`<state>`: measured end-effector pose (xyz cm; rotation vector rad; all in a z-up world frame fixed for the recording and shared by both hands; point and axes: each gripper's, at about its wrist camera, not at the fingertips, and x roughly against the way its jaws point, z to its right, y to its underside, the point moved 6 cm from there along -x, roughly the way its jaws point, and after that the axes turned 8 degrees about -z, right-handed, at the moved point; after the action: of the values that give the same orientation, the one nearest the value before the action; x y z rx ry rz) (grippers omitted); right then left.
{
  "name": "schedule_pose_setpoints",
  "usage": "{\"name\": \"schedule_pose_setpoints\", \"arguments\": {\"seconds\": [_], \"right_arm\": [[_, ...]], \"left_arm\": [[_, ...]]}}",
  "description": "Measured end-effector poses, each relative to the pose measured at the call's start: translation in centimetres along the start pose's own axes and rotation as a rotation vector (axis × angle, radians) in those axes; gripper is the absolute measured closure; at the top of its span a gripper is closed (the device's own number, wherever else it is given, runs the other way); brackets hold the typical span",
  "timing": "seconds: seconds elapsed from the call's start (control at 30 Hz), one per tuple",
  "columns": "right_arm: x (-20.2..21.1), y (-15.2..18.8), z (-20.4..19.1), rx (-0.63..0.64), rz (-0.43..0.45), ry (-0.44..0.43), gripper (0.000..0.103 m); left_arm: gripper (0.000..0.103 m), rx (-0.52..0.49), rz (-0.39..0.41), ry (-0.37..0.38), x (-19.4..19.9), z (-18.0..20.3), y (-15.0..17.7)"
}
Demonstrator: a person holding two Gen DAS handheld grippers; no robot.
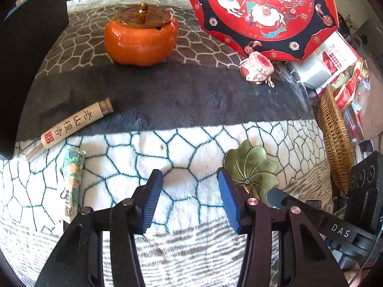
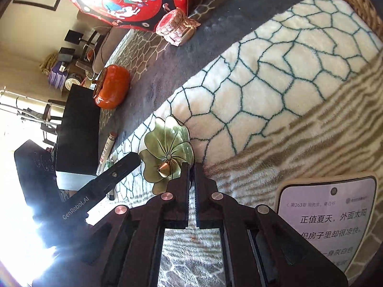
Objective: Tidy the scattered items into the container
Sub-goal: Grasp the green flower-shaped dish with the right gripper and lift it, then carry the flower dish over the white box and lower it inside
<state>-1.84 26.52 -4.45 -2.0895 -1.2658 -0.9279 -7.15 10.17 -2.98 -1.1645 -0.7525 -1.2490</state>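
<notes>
Left gripper fingers parted over bare blanket, right gripper fingers clenched on rim of brass lotus-leaf dish, wicker basket at blanket's right edge, orange lidded jar, incense tube, red gift box at far edge.

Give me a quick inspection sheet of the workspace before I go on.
Surface: plush blanket, grey band across white patterned pile.
Job's things: leaf-shaped brass dish near the right gripper; paper incense tube and printed tube lying side by side; red pouch; orange lidded jar, upright; wicker basket at the blanket's edge.
Clutter: red decorated box; phone with its screen lit.
Grippers: left gripper open over bare blanket; right gripper shut on the brass dish's rim.
Cables: nothing seen.
Surroundings: packets beyond the basket, furniture in the background.
</notes>
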Motion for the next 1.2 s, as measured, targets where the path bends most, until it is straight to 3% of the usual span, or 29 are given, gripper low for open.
{"name": "schedule_pose_setpoints", "arguments": {"seconds": [0.23,0.27,0.3,0.33,0.37,0.5,0.57,0.63,0.73,0.97,1.2], "right_arm": [[-0.3,-0.4,-0.2,0.016,-0.014,-0.003,0.099],[-0.3,-0.4,-0.3,0.024,-0.015,0.001,0.099],[-0.3,-0.4,-0.4,0.03,-0.016,0.005,0.099],[-0.3,-0.4,-0.3,0.033,-0.017,0.007,0.099],[-0.2,-0.5,-0.3,0.034,-0.018,0.008,0.099],[-0.4,-0.8,-0.5,0.035,-0.019,0.006,0.099],[-0.5,-0.9,-0.6,0.041,-0.022,0.01,0.099],[-0.5,-1.1,-0.6,0.042,-0.021,0.012,0.098],[-0.5,-1.2,-0.5,0.034,-0.02,0.005,0.098],[-0.3,-1.4,-0.9,0.045,-0.013,0.01,0.098],[1.9,-1.0,-5.2,0.122,0.027,-0.019,0.098]], "left_arm": [[0.055,-0.012,0.007,0.01,-0.4,1.0,-0.4],[0.055,-0.011,-0.004,0.048,-0.5,1.5,-0.3],[0.049,-0.007,-0.023,0.095,-0.7,1.9,-0.1],[0.037,-0.007,-0.035,0.131,-0.7,2.3,-0.1],[0.034,-0.001,-0.04,0.15,-0.7,2.4,-0.2],[0.031,0.098,-0.071,0.306,-0.7,1.1,-0.9],[0.037,0.122,-0.103,0.332,-0.8,0.6,-1.1],[0.065,0.133,-0.129,0.313,-1.0,0.4,-1.1],[0.095,0.139,-0.165,0.311,-1.8,0.1,-0.7],[0.096,0.157,-0.139,0.301,-1.4,-0.2,-0.3],[0.096,0.15,-0.09,0.334,2.2,-1.2,-0.9]]}}
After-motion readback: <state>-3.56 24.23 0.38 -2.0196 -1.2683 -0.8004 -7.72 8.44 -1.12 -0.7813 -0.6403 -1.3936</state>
